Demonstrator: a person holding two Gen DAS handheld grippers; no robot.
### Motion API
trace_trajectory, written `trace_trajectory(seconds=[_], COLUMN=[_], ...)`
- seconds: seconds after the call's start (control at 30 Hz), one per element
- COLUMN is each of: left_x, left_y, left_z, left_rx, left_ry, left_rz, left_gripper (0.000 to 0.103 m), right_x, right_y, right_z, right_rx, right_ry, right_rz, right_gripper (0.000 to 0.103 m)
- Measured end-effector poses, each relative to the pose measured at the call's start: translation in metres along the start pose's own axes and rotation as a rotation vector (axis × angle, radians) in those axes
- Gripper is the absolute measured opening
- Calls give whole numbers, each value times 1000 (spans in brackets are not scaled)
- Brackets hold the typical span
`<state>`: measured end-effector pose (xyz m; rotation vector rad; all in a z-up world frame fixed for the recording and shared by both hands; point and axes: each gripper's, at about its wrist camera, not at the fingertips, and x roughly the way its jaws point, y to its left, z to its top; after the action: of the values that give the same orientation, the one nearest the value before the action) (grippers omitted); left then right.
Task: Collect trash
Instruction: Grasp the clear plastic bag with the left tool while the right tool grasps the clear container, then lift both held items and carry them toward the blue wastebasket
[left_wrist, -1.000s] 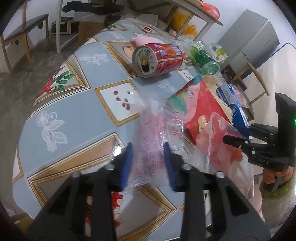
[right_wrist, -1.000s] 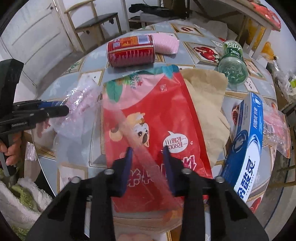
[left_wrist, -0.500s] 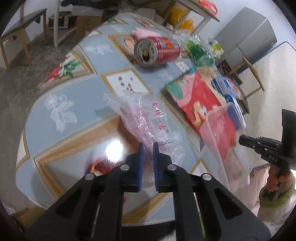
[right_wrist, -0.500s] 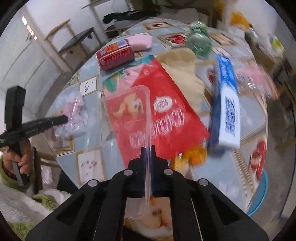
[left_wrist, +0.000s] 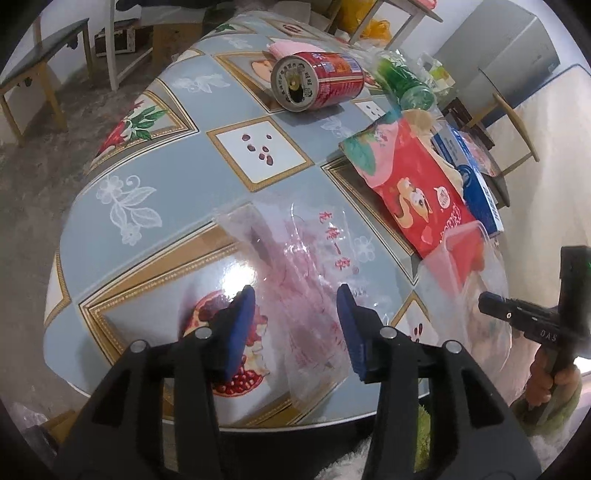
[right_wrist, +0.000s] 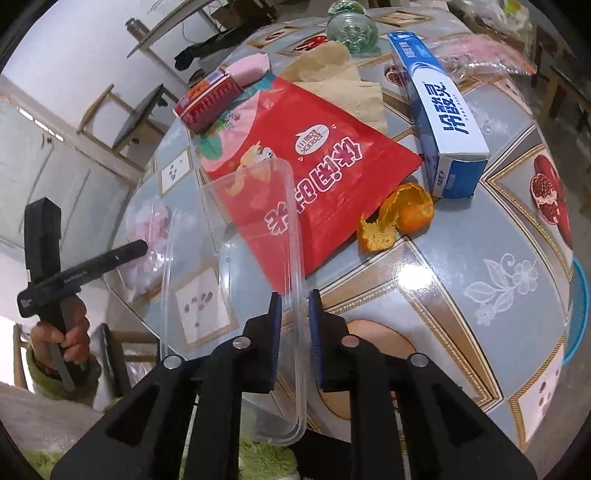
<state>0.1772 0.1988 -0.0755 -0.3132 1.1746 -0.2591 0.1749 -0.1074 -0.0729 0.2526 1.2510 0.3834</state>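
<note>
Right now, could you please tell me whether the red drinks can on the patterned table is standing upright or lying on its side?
Lying on its side: the red drinks can shows its round opened top end-on, body along the table.

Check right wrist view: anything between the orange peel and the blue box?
Nothing. In the right wrist view the orange peel lies just short of the open end of the blue box, with only bare tablecloth in the narrow gap between them.
</note>
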Motion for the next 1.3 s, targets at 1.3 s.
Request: trace_trajectory(seconds=[1.3], left_x=[4], left_y=[-28], left_z=[-10], left_rx=[106], left_ry=[-57], left_rz=[133], left_gripper=[4], right_x=[12], right_y=[-8], right_z=[0], right_rx=[80], right_ry=[-37], right_rz=[25], right_gripper=[6])
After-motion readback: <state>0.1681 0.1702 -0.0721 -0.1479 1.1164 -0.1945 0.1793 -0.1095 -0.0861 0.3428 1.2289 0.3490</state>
